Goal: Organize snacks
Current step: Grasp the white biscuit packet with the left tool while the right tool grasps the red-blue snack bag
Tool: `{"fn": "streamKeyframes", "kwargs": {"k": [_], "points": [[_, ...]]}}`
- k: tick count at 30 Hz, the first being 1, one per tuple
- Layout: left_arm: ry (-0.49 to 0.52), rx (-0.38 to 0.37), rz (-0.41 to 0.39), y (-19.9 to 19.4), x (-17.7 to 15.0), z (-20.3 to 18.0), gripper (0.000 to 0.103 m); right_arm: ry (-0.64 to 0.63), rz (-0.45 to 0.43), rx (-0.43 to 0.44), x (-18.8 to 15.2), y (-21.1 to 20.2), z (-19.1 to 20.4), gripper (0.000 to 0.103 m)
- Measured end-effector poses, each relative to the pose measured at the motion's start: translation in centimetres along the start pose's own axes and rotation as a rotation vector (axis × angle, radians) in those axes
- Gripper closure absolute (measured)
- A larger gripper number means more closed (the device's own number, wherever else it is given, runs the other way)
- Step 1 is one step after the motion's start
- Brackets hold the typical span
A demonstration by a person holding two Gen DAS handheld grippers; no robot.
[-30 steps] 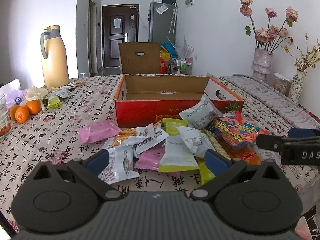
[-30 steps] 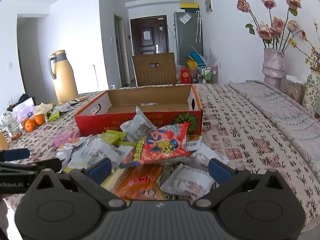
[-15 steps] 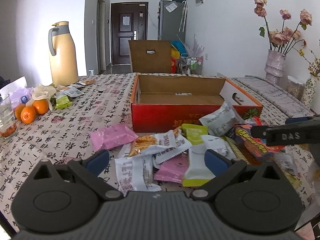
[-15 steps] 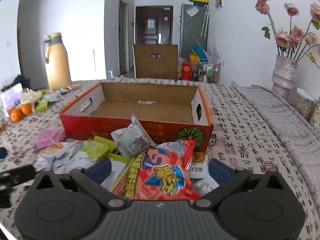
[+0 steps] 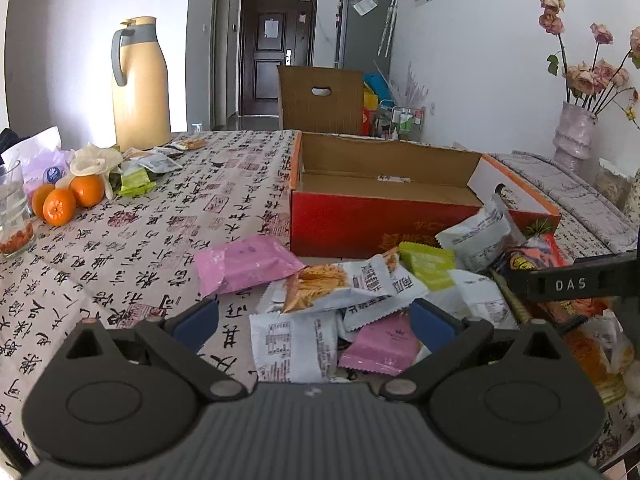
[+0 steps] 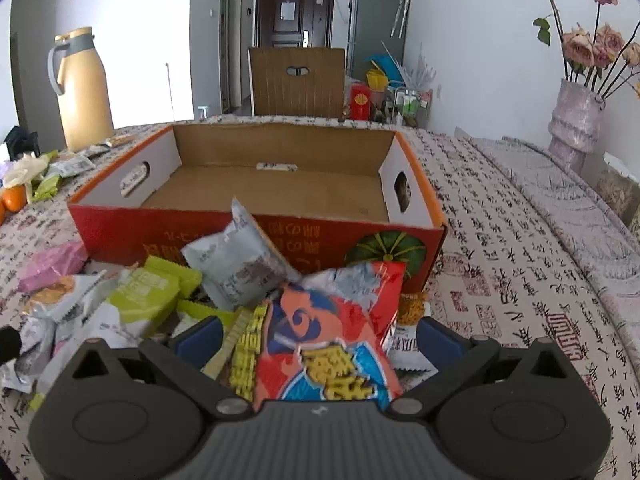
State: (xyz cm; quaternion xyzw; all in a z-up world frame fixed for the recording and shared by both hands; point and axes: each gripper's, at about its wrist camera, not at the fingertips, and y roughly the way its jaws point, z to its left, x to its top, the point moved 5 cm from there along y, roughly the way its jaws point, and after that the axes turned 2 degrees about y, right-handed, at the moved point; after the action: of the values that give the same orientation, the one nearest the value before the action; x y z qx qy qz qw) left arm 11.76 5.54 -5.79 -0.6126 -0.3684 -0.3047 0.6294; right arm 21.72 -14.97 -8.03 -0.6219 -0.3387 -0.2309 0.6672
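An open red cardboard box (image 5: 360,220) (image 6: 160,236) stands on the patterned tablecloth with a brown, nearly bare floor. A heap of snack packets lies in front of it. My left gripper (image 5: 314,320) is open wide, low over a white printed packet (image 5: 292,344) and a small pink one (image 5: 380,344). A larger pink packet (image 5: 244,264) lies apart to the left. My right gripper (image 6: 316,338) has a red and blue snack bag (image 6: 332,340) between its fingers; its jaws are closing and the pads stand clear of the bag. A grey-white packet (image 6: 236,264) leans on the box front.
A tan thermos jug (image 5: 140,88), oranges (image 5: 60,204), a glass (image 5: 12,208) and loose wrappers sit at the table's left. A vase of dried roses (image 6: 576,116) stands at the right. A chair back (image 5: 320,100) rises behind the box.
Both grippers have moved in lower over the snack heap. The red bag, earlier lying ahead of the right gripper, now sits between its fingers. The left gripper has shifted left.
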Motion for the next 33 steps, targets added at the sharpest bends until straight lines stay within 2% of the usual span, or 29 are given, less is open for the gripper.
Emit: {"fn": "streamKeyframes", "kwargs": {"k": [6, 8, 10, 18, 24, 30, 33], "points": [[-0.020, 0.000, 0.020, 0.5, -0.3, 0.4, 0.000, 0.000, 0.013, 0.020, -0.9, 0.1, -0.4, 0.026], [-0.023, 0.002, 0.025, 0.6, -0.4, 0.6, 0.000, 0.003, 0.009, 0.037, -1.1, -0.2, -0.7, 0.027], [-0.027, 0.004, 0.032, 0.7, -0.4, 0.7, 0.000, -0.009, 0.002, 0.043, -1.3, -0.6, -0.9, 0.033], [-0.039, 0.023, 0.055, 1.2, -0.7, 1.4, 0.000, 0.052, -0.076, 0.061, -1.7, -2.7, -2.3, 0.036], [-0.039, 0.052, 0.103, 2.3, -1.1, 1.9, 0.000, 0.138, -0.149, 0.070, -2.2, -4.6, -3.5, 0.036], [-0.051, 0.039, 0.125, 3.3, -1.3, 1.7, 0.000, 0.179, -0.180, 0.091, -3.1, -5.8, -4.4, 0.036], [-0.068, 0.035, 0.152, 3.9, -1.6, 1.7, 0.010, 0.188, -0.186, 0.094, -3.2, -6.2, -4.6, 0.036]]}}
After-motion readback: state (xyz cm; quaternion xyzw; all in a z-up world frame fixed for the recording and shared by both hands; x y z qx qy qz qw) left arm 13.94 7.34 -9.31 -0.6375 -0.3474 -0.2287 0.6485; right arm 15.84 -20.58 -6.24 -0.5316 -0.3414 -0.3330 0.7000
